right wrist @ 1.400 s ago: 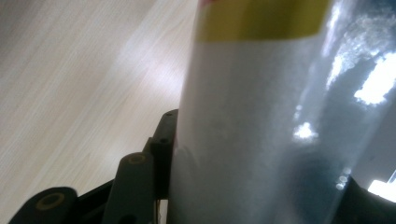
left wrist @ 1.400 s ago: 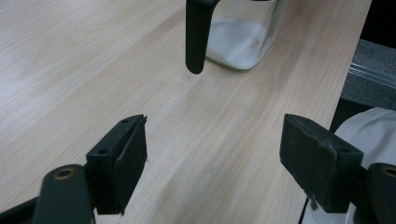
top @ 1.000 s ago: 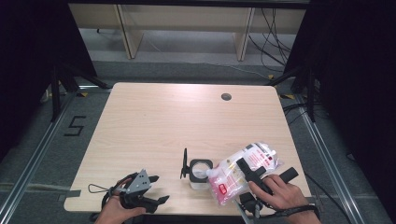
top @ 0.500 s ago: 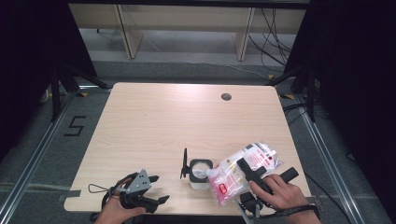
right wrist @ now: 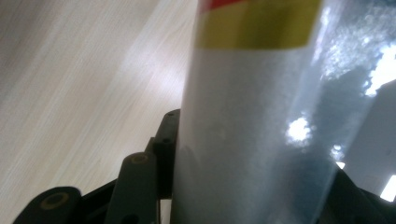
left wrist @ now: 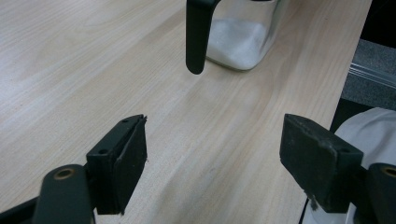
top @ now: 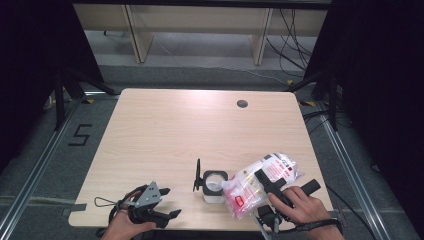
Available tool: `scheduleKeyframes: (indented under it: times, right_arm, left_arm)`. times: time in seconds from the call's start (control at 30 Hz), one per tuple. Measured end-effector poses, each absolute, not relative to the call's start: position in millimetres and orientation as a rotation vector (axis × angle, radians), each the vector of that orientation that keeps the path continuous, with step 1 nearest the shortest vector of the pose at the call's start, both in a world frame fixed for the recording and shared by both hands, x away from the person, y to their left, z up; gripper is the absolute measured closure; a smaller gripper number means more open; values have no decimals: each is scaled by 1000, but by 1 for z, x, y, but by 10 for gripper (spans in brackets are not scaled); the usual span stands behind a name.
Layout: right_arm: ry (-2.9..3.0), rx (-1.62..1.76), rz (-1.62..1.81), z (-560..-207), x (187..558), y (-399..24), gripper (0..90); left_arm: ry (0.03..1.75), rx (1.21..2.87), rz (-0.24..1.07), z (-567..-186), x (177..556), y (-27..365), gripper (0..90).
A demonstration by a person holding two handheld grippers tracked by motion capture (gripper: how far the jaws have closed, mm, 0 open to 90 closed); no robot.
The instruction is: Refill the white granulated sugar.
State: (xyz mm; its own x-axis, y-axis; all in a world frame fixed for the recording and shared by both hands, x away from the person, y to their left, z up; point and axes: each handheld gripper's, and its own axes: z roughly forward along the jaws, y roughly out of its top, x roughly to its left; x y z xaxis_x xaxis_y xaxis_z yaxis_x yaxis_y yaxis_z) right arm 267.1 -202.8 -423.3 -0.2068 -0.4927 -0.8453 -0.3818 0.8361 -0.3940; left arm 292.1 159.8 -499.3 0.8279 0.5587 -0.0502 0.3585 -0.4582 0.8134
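Near the table's (top: 165, 130) front edge nothing has shifted: right gripper (top: 272, 187) stays clamped on the tilted bag (top: 260, 182) over the container (top: 214, 185), pouring apparently continuing; left gripper (left wrist: 219, 172) rests wide.

"5" on the floor (top: 80, 135)

In the right gripper view the bag (right wrist: 261, 121) sits so close to the lens that it blurs, hiding one jaw and cut off by the top edge; its print cannot be read. In the left gripper view the cup (left wrist: 238, 32) is cropped at the top, so its rim and opening go unseen. In the high view both forearms run off the bottom edge, and the bag covers part of the right gripper (top: 267, 182).
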Motion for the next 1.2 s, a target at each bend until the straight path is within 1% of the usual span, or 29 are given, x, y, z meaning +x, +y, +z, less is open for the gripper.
scheduleKeyframes:
  times: [0.27, 0.3, 0.57, 0.8, 0.9, 0.97, 1.1, 1.2]
  right_arm:
    - [1824, -663, -119, -423, 266, -203, 585]
    - [1804, -723, -143, -420, 269, -202, 585]
    - [1833, -635, -107, -424, 267, -202, 594]
    - [1831, -676, -115, -426, 272, -200, 603]
    - [1834, -654, -115, -427, 272, -202, 605]
    - [1831, -655, -117, -426, 271, -202, 606]
    - [1827, -646, -133, -425, 269, -201, 608]
    - [1826, -641, -121, -425, 269, -199, 609]
  left_arm:
    - [673, 2098, 275, -499, 292, 160, 228]
    - [674, 2098, 275, -499, 292, 160, 228]
    - [663, 2121, 283, -499, 293, 161, 229]
    - [673, 2099, 274, -499, 292, 160, 228]
    - [659, 2128, 286, -499, 293, 161, 229]
    - [670, 2095, 272, -500, 292, 159, 229]
    - [656, 2119, 288, -500, 293, 161, 228]
    - [658, 2120, 274, -500, 293, 160, 228]
